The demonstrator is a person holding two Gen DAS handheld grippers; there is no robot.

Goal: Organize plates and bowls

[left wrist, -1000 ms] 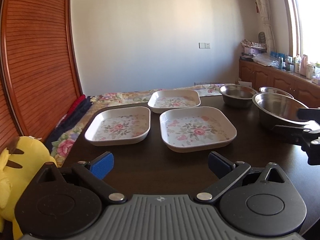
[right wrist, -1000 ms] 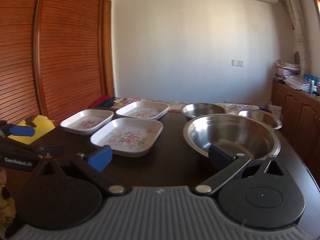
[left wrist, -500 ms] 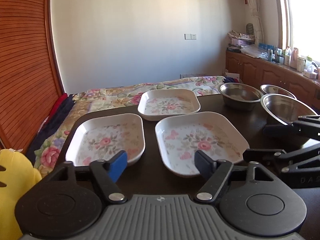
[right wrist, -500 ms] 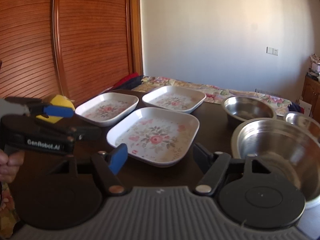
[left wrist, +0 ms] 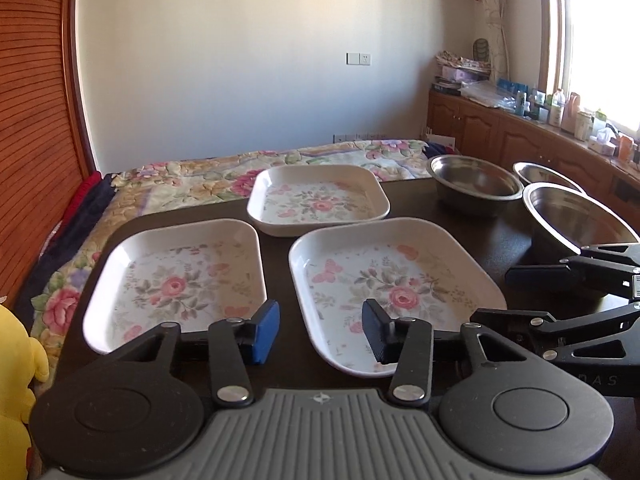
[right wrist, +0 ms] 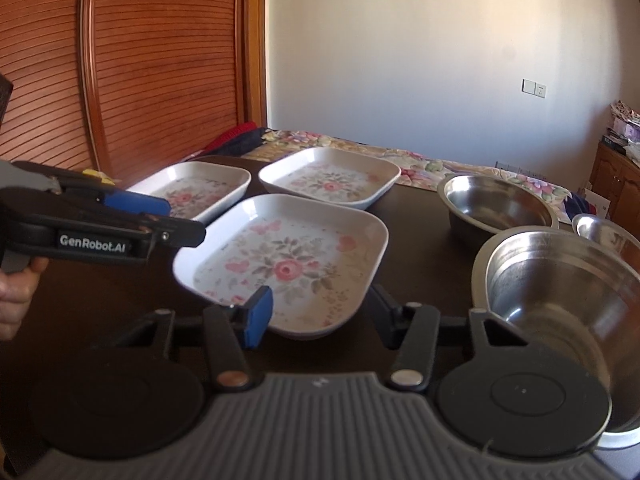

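Fingers of left gripper (left wrist: 320, 330) and right gripper (right wrist: 320, 316) closing, empty, at near plate (right wrist: 288, 264) edge.

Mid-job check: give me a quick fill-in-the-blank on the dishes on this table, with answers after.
1. The white floral plates on the dark table number ____.
2. The metal bowls number ____.
3. Each plate's centre is printed with a pink ____.
4. The soft toy at the left edge of the left wrist view is coloured ____.

Missing words: three; three; rose; yellow
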